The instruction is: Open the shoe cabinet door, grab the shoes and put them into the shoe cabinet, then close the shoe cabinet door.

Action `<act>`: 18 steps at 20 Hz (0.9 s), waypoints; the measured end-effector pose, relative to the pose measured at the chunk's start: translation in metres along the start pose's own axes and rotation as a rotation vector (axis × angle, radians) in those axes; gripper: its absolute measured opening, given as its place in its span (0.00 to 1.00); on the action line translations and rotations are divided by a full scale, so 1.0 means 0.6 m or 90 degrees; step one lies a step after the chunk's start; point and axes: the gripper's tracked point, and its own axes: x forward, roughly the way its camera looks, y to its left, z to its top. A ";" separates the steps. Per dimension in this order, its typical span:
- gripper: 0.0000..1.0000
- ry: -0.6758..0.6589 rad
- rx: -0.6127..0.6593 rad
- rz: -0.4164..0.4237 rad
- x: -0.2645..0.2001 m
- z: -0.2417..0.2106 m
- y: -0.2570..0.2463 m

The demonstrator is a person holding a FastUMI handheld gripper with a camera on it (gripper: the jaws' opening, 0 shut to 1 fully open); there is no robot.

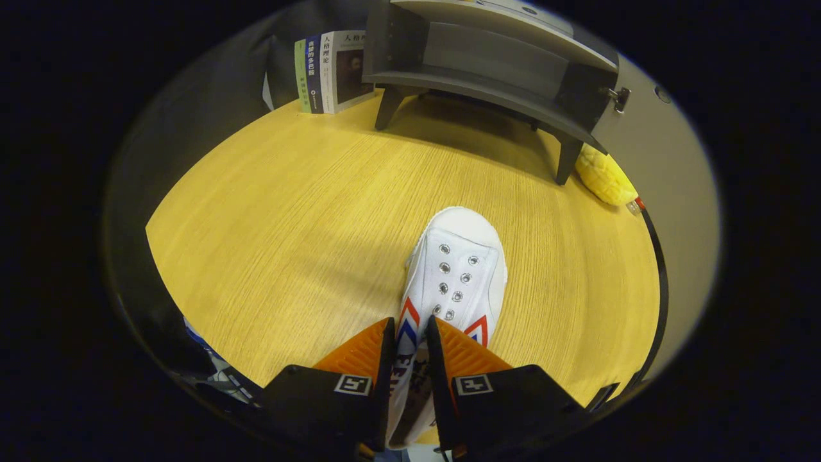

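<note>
**Shoe gripped, cabinet open, stowing still ahead**

The wooden table [288, 212] offers wide bare room between shoe and shoe cabinet [494, 64], which stands open beyond the fingers, shelf vacant. The white shoe [457, 269] lies toe toward it. The gripper [410, 333] pinches the shoe's side wall at the collar. Placing and door-closing remain. Books [330, 70] and a yellow toy [604, 176] flank the cabinet.
</note>
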 end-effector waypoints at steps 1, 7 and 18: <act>0.21 0.004 0.029 0.021 0.004 -0.003 0.005; 0.02 -0.040 0.119 0.069 -0.011 0.012 0.014; 0.01 -0.177 0.250 0.164 -0.131 0.093 -0.032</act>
